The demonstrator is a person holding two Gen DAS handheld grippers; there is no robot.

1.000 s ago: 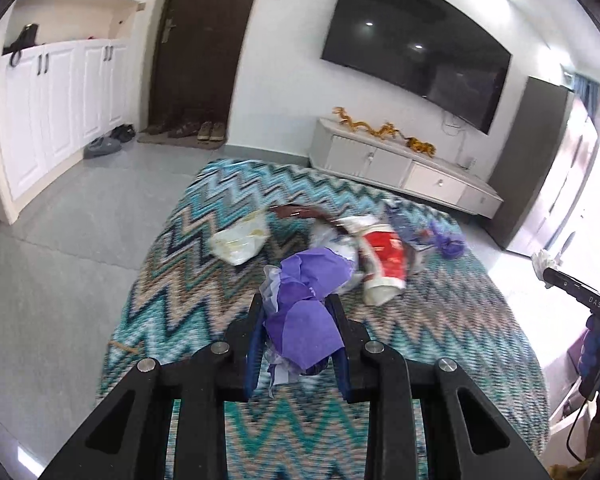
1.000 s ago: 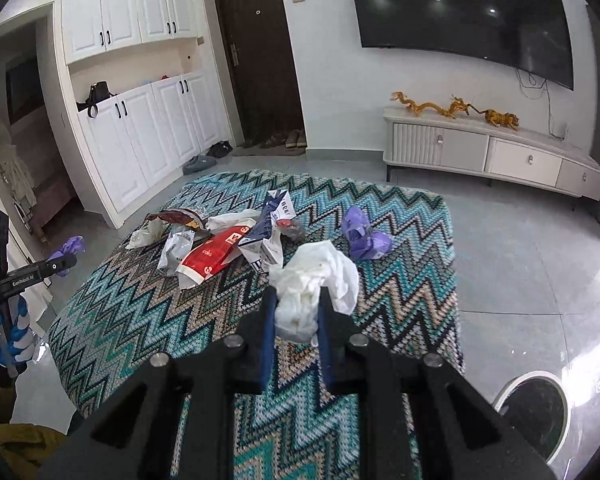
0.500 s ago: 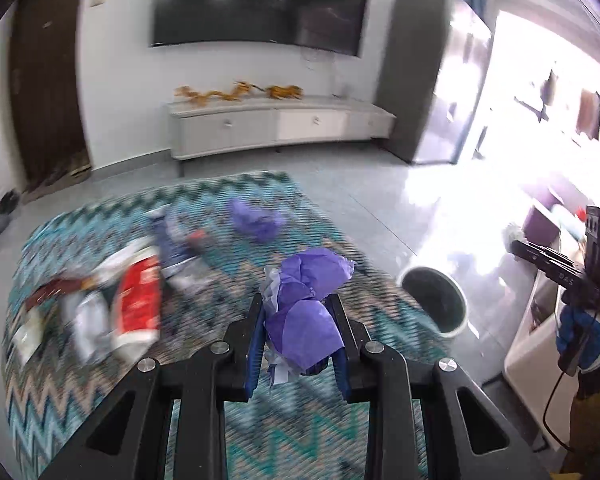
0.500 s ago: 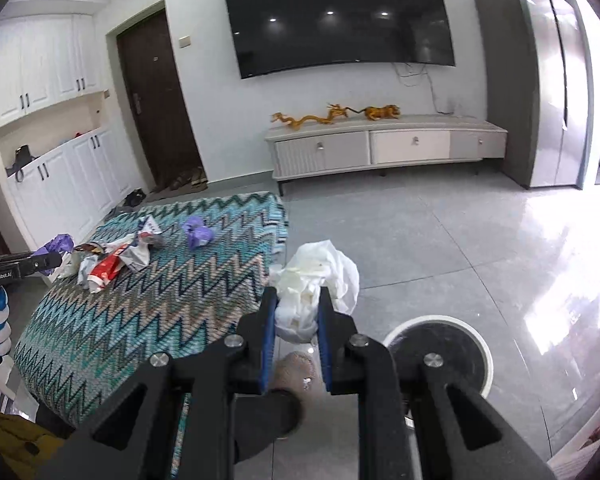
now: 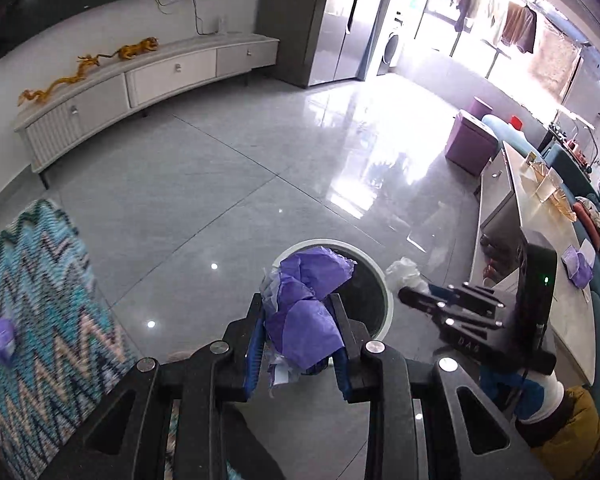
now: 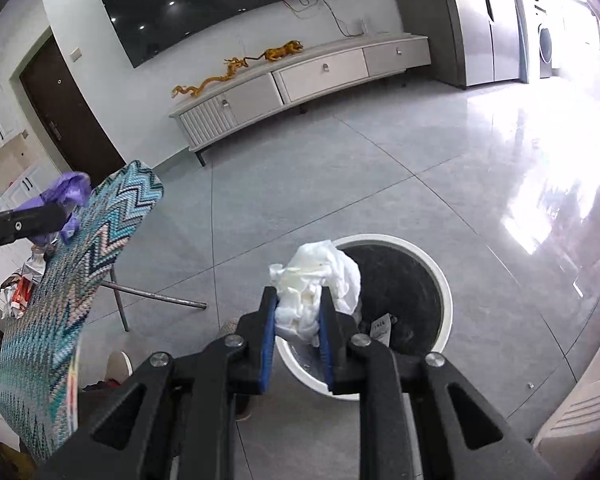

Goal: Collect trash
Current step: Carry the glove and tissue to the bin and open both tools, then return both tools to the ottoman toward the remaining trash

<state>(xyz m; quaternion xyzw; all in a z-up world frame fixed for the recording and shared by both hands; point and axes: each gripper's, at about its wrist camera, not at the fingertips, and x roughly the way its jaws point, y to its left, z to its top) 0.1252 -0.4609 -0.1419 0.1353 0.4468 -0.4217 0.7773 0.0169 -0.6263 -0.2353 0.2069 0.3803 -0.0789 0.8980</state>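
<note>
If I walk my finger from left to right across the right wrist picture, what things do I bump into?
Purple paper wad → zigzag-patterned cloth → white paper wad between the opening jaws of the right gripper → white-rimmed trash bin.

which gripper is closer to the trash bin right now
Right, as far as these views tell. The right gripper, jaws opening around the white tissue, is above the bin opening. The left gripper, clamping purple paper, appears just short of its rim.
</note>
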